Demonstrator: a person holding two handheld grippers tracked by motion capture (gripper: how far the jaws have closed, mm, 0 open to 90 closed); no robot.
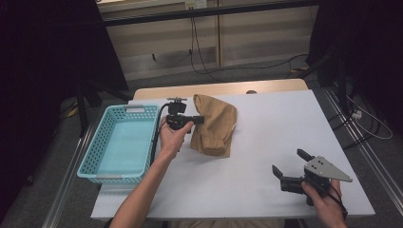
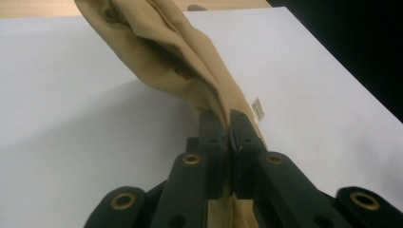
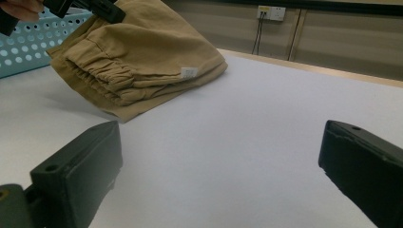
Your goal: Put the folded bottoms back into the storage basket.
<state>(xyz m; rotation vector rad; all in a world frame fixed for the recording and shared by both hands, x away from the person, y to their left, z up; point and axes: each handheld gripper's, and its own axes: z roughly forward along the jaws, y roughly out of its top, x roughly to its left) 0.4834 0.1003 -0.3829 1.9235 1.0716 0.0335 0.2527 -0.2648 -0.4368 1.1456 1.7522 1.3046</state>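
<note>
Folded tan trousers point(image 1: 215, 126) lie on the white table point(image 1: 266, 142) beside a light blue basket point(image 1: 121, 142). My left gripper point(image 1: 199, 119) is shut on the left edge of the trousers point(image 2: 180, 61), lifting that edge a little off the table; the cloth is pinched between its jaws in the left gripper view, and a small white label point(image 2: 257, 107) hangs near them. My right gripper point(image 1: 291, 164) rests open near the table's front right corner, nothing between its fingers point(image 3: 81, 166). From there the trousers point(image 3: 142, 61) show with an elastic cuff and white label point(image 3: 188, 72).
The basket point(image 3: 28, 47) has nothing in it and stands at the table's left edge, overhanging it. Cables point(image 1: 199, 52) trail on the floor beyond the table's wooden far edge point(image 1: 223, 88). Bare white tabletop stretches between the trousers and my right gripper.
</note>
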